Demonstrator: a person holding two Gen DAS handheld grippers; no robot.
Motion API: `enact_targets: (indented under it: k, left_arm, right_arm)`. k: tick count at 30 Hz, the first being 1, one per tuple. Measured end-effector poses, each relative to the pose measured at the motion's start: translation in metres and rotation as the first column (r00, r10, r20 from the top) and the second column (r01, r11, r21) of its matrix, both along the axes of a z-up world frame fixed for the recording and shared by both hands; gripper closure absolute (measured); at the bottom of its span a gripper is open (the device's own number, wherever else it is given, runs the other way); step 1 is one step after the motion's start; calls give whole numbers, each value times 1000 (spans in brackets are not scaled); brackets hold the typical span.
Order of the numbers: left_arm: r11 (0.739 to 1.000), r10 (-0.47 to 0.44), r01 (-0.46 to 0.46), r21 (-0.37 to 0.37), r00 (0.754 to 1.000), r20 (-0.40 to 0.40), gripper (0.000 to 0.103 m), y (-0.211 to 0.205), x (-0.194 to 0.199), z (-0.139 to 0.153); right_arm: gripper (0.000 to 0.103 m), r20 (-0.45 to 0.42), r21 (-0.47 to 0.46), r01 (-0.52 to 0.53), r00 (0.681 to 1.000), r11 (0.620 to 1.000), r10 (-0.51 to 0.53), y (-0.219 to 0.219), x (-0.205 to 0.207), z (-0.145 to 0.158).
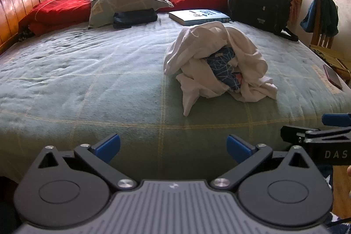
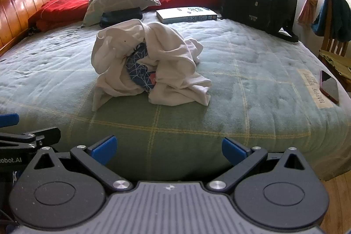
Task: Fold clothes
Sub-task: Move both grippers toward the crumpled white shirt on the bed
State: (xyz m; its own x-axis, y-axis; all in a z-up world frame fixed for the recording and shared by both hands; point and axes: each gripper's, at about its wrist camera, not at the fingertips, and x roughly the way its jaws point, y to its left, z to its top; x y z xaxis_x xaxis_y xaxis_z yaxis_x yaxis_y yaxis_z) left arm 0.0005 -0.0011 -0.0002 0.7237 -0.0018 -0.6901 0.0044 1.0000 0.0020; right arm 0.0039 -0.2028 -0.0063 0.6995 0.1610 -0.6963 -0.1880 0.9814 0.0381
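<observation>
Jaws on the left gripper (image 1: 173, 149) stand fully spread with nothing between them; the right gripper (image 2: 169, 148) likewise. Both hang over the near edge of the bed (image 1: 87, 89), apart from the white garment (image 2: 151, 63). It lies crumpled in a heap mid-bed, showing no clear long axis or heading, wrapped around a blue patterned piece (image 2: 140, 71).
</observation>
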Motion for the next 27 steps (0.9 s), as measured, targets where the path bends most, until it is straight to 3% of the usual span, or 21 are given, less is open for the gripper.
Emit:
enact_targets:
  k: [4, 7, 27]
  left_arm:
    - [1000, -4, 4, 29, 1000, -4, 1, -6, 3, -1]
    - [1000, -7, 7, -10, 1000, 17, 1, -2, -1, 0]
    - [999, -33, 33, -26, 999, 12, 1, -5, 0, -1]
  right_arm:
    - [0, 1, 1, -2, 1000, 1000, 2, 0, 0, 0]
    - [0, 1, 2, -4, 1000, 1000, 4, 0, -1, 1]
    - [0, 2, 15, -14, 1000, 1000, 14, -3, -2, 0]
